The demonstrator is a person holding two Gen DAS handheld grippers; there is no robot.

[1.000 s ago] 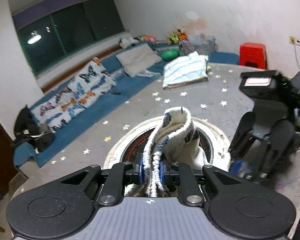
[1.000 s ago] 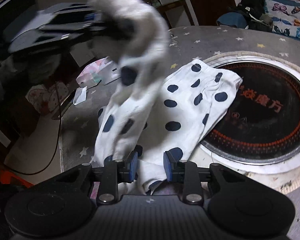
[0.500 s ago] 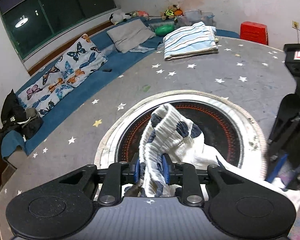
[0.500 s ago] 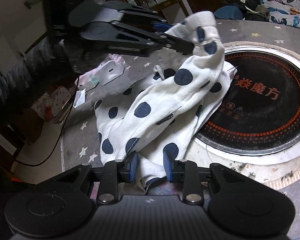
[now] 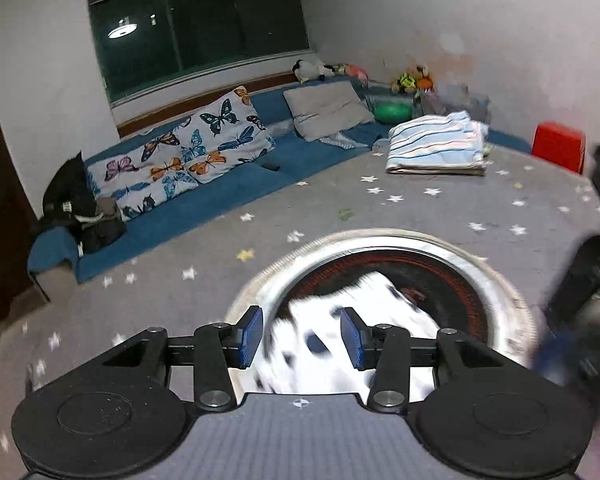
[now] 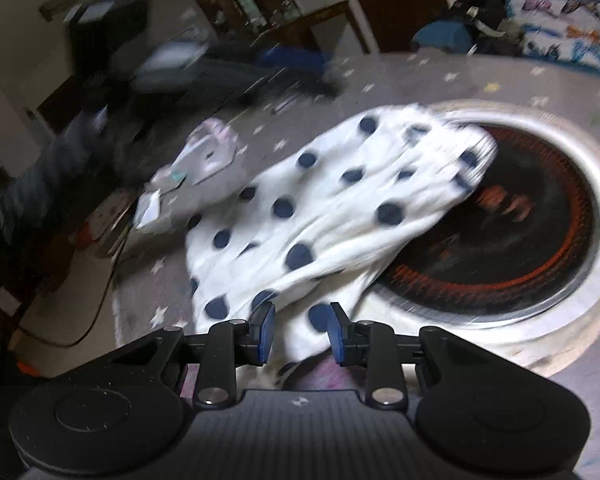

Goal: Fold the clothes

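- The left hand-held gripper (image 5: 302, 338) has just been opening; its blue pads (image 5: 250, 336) now stand apart with a gap on either side of the cloth, pressing on nothing.
- Between and below those pads lies the white garment with dark dots (image 5: 340, 336), blurred in this view.
- The right hand-held gripper (image 6: 299, 333) stands at a narrow gap with a fold of the near edge of the garment (image 6: 320, 216) between its pads; whether the pads press the cloth cannot be told from the blur.
- From the right wrist view the garment lies spread on the grey, star-printed tabletop (image 6: 440, 68), its far end draped over the rim of the round black and red hotplate (image 6: 540, 240) set into the tabletop.
- Left of the garment, a pale pink item (image 6: 212, 152) lies on the tabletop.
- Farther off in the left wrist view, a folded striped cloth (image 5: 436, 148) rests near the tabletop's far edge, well apart from the garment.
- Beyond it are a blue sofa (image 5: 204, 208) with a butterfly-print pillow (image 5: 180, 156), a red stool (image 5: 558, 150) and a dark window (image 5: 196, 28).
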